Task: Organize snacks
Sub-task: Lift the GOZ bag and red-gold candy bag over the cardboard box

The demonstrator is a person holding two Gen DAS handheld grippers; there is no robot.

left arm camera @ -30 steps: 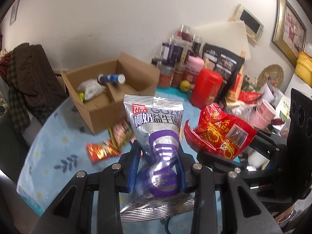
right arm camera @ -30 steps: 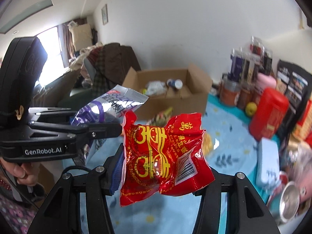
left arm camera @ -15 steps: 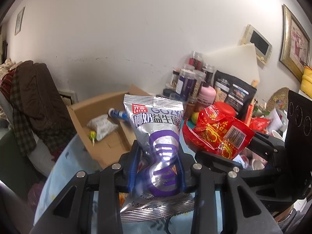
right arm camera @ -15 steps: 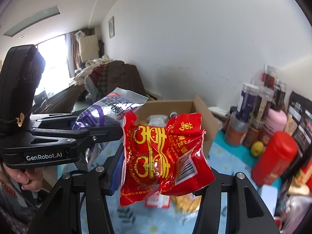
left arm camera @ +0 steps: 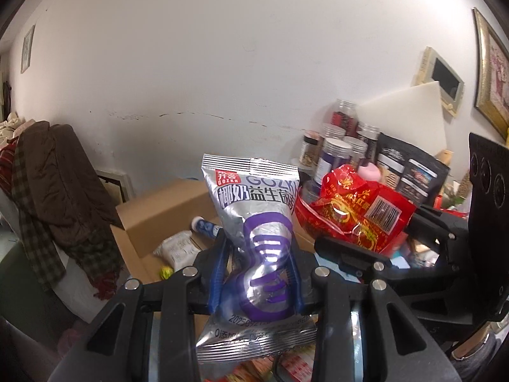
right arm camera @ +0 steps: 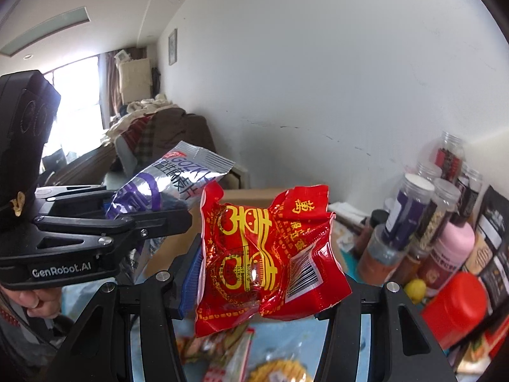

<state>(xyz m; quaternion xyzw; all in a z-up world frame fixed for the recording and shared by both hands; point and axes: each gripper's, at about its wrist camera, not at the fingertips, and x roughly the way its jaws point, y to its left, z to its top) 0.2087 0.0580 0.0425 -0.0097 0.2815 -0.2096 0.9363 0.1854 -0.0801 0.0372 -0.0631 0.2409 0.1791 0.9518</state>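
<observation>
Jaws of left gripper (left arm camera: pixel 256 273) clamp silver-purple packet (left arm camera: pixel 254 222); right gripper (right arm camera: pixel 264 273) jaws clamp red packet (right arm camera: pixel 267 254).

A light-blue tablecloth (right arm camera: pixel 280 334) covers the table — on it a cardboard box (left arm camera: pixel 165 213), clear jars (right arm camera: pixel 407 210), a red canister (right arm camera: pixel 455 308) and loose snack packets (right arm camera: pixel 222 350).

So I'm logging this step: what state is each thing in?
Left gripper: shut on silver and purple snack bag, held upright.
Right gripper: shut on crumpled red snack bag.
Brown cardboard box: open, white packet and blue tube inside.
</observation>
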